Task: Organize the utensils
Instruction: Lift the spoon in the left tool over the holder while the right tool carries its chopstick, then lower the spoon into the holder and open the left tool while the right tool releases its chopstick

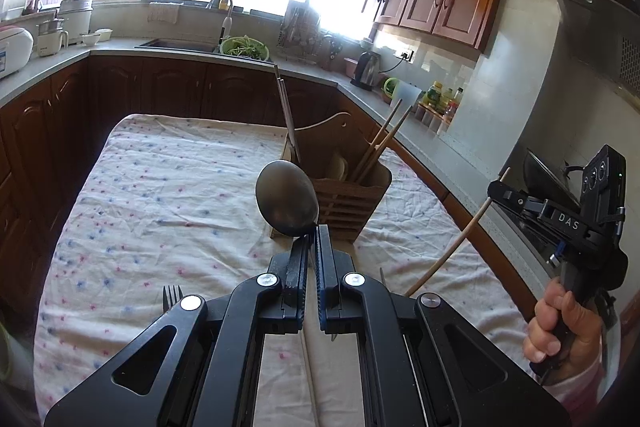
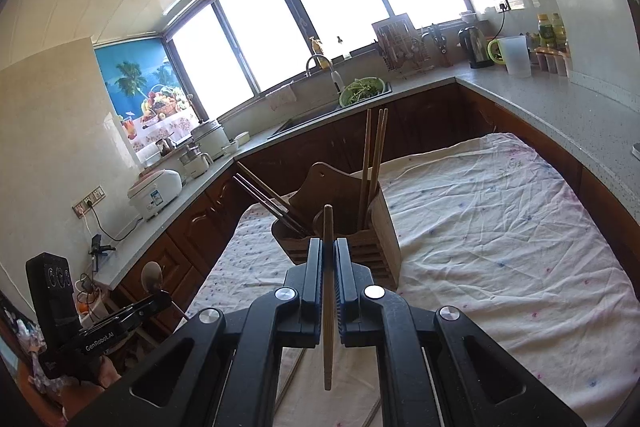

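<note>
Left gripper (image 1: 313, 233) jaws clamped on a metal spoon (image 1: 287, 200), bowl up, for dropping handle-first. Right gripper (image 2: 328, 247) jaws clamped on a wooden chopstick (image 2: 328, 291). Both near the wooden utensil holder (image 2: 362, 227) on the clothed bench (image 2: 500, 227); a fork (image 1: 172, 297), probably, waits.

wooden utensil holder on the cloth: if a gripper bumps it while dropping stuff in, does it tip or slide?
The wooden holder looks boxy and broad-based, so it probably won't tip easily. It sits on wrinkled cloth, so it would likelier drag than slide. Tall chopsticks leaning inside may rattle.
</note>
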Tool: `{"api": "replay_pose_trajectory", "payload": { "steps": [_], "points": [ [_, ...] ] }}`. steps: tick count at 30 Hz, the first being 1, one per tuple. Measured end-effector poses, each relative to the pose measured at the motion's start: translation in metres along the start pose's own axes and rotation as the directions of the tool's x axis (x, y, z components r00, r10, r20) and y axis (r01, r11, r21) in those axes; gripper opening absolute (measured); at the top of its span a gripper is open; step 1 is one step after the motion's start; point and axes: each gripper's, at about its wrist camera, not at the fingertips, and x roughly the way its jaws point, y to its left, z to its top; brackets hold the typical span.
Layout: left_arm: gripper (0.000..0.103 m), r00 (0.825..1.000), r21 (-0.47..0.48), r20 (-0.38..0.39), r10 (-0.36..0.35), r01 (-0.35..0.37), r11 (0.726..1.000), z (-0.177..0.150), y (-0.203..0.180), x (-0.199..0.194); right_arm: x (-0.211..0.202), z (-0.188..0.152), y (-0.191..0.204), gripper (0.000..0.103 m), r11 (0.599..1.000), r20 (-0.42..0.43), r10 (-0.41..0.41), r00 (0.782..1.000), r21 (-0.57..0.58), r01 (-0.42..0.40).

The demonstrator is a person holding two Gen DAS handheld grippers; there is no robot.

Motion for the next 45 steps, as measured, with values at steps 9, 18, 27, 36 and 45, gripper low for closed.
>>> {"api": "replay_pose_trajectory", "payload": {
  "steps": [9,18,27,36,45],
  "points": [
    [0.003,0.998,0.03,0.069,0.005,-0.007,1.0,0.043,-0.006,0.016,0.003,0.04,0.001,0.005,0.999,0.072,-0.019,0.997,-0.026,0.021],
    [0.003,0.988,0.067,0.154,0.026,-0.036,0.997,0.103,-0.017,0.048,0.016,0.099,-0.002,0.005,0.998,0.185,-0.039,0.982,-0.044,0.048],
    [0.003,0.984,0.089,0.156,0.083,-0.097,0.991,0.125,-0.024,0.112,0.062,0.125,-0.011,0.005,0.994,0.215,-0.072,0.974,-0.065,0.088],
    [0.003,0.992,0.12,0.062,0.113,-0.12,0.985,0.086,-0.022,0.166,0.11,0.084,-0.028,0.006,0.994,0.105,-0.095,0.99,-0.051,0.101],
    [0.001,0.994,0.113,-0.023,0.104,-0.101,0.989,0.064,-0.012,0.188,0.129,0.063,-0.036,0.006,0.995,0.042,-0.099,0.994,-0.019,0.1]
  ]
}}
